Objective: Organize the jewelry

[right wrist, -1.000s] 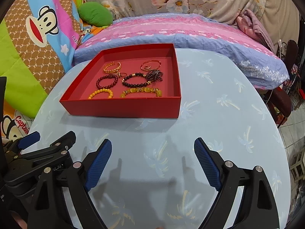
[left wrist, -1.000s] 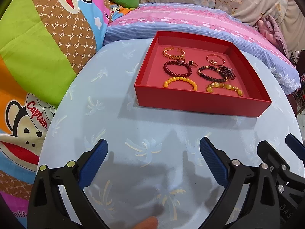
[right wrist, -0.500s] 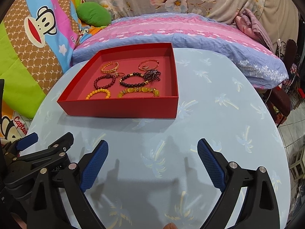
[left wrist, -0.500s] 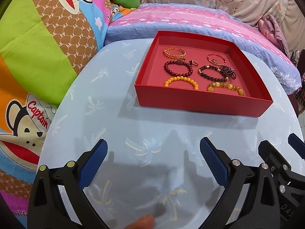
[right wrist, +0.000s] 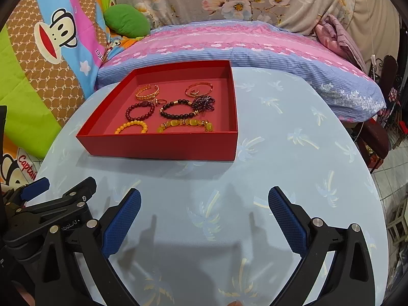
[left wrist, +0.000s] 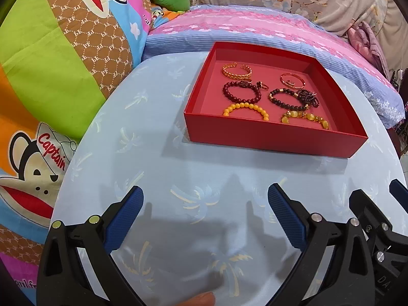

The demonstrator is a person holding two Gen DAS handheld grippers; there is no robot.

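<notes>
A shallow red box (left wrist: 270,135) (right wrist: 163,145) sits on the pale blue table and holds several bracelets: a gold cuff (left wrist: 236,70), a dark red bead bracelet (left wrist: 241,92), a yellow bead bracelet (left wrist: 244,111), a thin gold bangle (left wrist: 292,81), a black bead bracelet (left wrist: 288,99) and an amber stone bracelet (left wrist: 304,119). My left gripper (left wrist: 205,211) hangs open over bare cloth in front of the box. My right gripper (right wrist: 204,213) is beside it, its jaws opening wider with nothing between them.
The round table (right wrist: 293,153) drops off at right toward a tiled floor and dark chair (right wrist: 374,140). Cartoon-print bedding (left wrist: 51,63) lies left, a pink and blue striped pillow (right wrist: 242,43) behind the box. A fingertip (left wrist: 201,299) shows at the bottom edge.
The right gripper's jaws have spread wider apart. The red box sits slightly lower and further left in the right wrist view. The left gripper looks unchanged.
</notes>
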